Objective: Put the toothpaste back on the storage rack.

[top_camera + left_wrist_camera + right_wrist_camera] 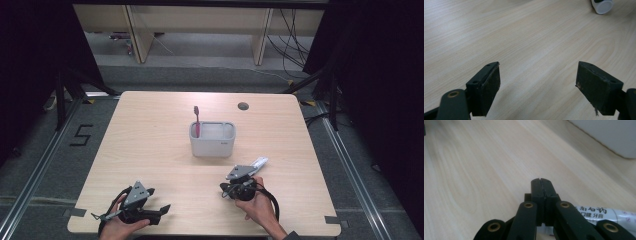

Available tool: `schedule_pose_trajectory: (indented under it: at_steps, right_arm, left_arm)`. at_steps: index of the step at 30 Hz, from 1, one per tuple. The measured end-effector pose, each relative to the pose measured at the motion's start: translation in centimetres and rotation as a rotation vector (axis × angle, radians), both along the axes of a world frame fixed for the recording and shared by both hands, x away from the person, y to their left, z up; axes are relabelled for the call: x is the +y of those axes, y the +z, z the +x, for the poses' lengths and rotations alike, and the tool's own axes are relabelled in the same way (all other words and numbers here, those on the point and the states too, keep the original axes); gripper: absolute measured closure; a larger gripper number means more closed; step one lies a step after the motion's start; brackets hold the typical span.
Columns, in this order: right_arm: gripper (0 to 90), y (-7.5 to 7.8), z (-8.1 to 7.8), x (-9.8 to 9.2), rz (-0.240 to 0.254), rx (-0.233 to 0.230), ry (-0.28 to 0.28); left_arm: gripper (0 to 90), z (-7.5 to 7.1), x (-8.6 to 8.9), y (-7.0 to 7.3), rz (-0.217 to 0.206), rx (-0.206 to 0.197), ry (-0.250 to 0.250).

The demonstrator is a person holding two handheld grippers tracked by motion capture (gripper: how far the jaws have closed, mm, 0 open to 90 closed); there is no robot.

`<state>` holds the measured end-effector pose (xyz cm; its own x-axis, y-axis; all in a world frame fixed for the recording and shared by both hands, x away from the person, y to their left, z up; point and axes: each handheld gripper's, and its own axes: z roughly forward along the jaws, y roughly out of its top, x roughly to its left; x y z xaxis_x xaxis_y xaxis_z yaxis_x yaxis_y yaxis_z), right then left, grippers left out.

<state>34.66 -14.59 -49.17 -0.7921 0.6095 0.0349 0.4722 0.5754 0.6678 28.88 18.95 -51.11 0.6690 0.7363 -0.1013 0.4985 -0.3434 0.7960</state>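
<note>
A white toothpaste tube (259, 163) lies on the wooden table (150, 140), right of centre. My right gripper (227, 186) is at the tube's near end, its jaws shut pad against pad with nothing between them. In the right gripper view the right gripper (541, 182) is low over the wood, and the tube (599, 213) lies under its linkage at the lower right. A red toothbrush (197, 122) stands upright in a grey-white holder (212, 145) at mid-table. My left gripper (157, 202) rests near the front left edge. In its own view the left gripper (537, 80) is open over bare wood.
A round cable hole (243, 106) sits near the table's far edge. The holder's wall (609, 135) shows at the upper right of the right gripper view. A white rounded object (602, 5) shows at the top right of the left gripper view. Dark floor and black stands surround the table.
</note>
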Motion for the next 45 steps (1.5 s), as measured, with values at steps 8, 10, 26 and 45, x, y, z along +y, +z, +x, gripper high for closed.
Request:
schedule_pose_trajectory:
  at_steps: [8, 10, 26, 45]
  right_arm:
    - [90.0, -0.1, -1.8, -1.0, -0.001, 0.014, 0.021]
    - [90.0, -0.1, -2.1, -1.3, 0.008, 0.019, 0.001]
    - [90.0, 0.0, -3.3, -5.9, -0.019, 0.04, -0.055]
    - [90.0, 0.6, -3.7, -10.9, -0.011, 0.008, -0.201]
  left_arm:
    - [19.1, 0.0, 0.1, 0.1, 0.024, 0.004, -0.019]
    - [19.0, 0.0, 0.1, 0.1, 0.029, 0.008, -0.017]
    - [19.5, 0.0, 0.1, 0.2, 0.029, 0.007, -0.022]
    - [19.6, 0.0, -0.2, 0.0, 0.01, 0.012, -0.012]
